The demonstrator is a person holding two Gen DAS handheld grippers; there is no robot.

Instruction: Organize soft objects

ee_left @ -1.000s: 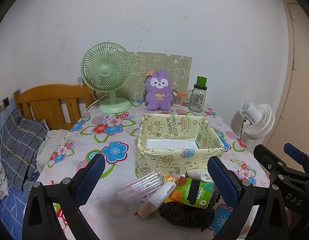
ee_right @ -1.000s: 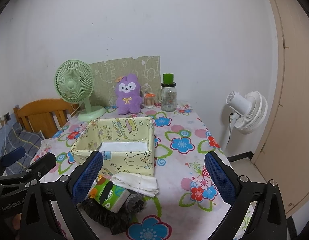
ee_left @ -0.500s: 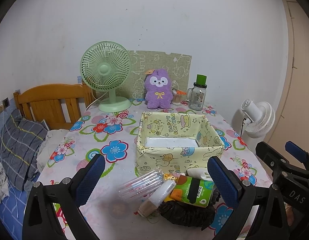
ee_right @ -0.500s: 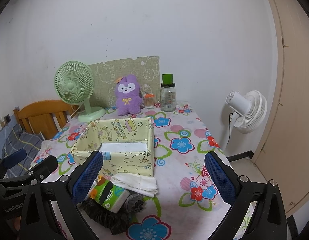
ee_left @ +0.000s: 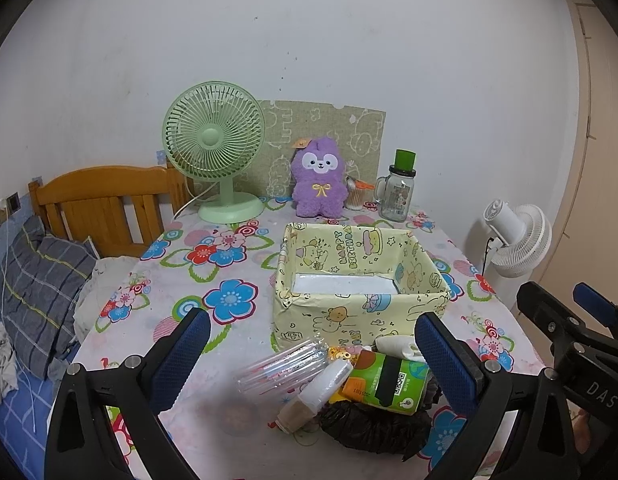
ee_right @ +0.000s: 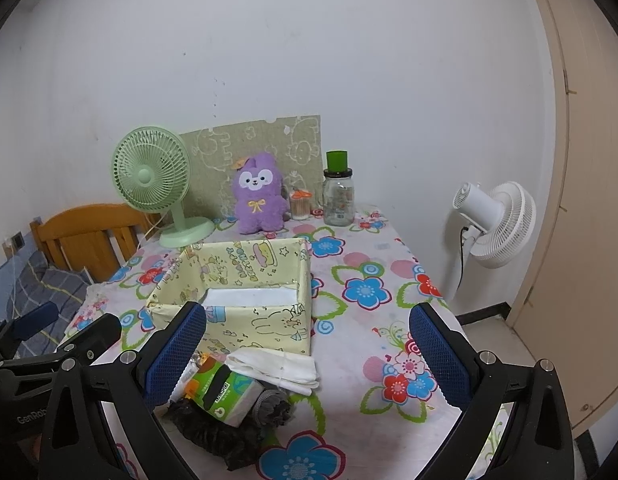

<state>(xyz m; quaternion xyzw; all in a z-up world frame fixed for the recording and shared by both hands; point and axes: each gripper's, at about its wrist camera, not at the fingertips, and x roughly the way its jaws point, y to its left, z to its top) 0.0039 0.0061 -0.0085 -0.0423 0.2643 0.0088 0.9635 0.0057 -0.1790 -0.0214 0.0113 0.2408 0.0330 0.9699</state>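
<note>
**Pre-grasp: both claws open, nothing picked yet**

Table under floral cloth, carrying everything. Yellow cartoon-print box mid-table, open-topped, only a white liner visible inside, so sorting judged not started. Pile of items just in front of box, at near table edge: dark crumpled fabric at bottom, green packet lying on top of it, folded white cloth touching box front wall, grey sock-like roll beside packet, clear straw bundle and small white bottle on left side of pile.

Left claw spread wide, empty, hovering over pile. Right claw spread wide, empty, white cloth between its fingers.

Step in hand: choosing first soft item. Next move likely: lower right claw onto white cloth, close on folded edge, lift, drop in box. Packet overlaps fabric, so pulling fabric first risks dragging packet and bottle off table edge.
</note>
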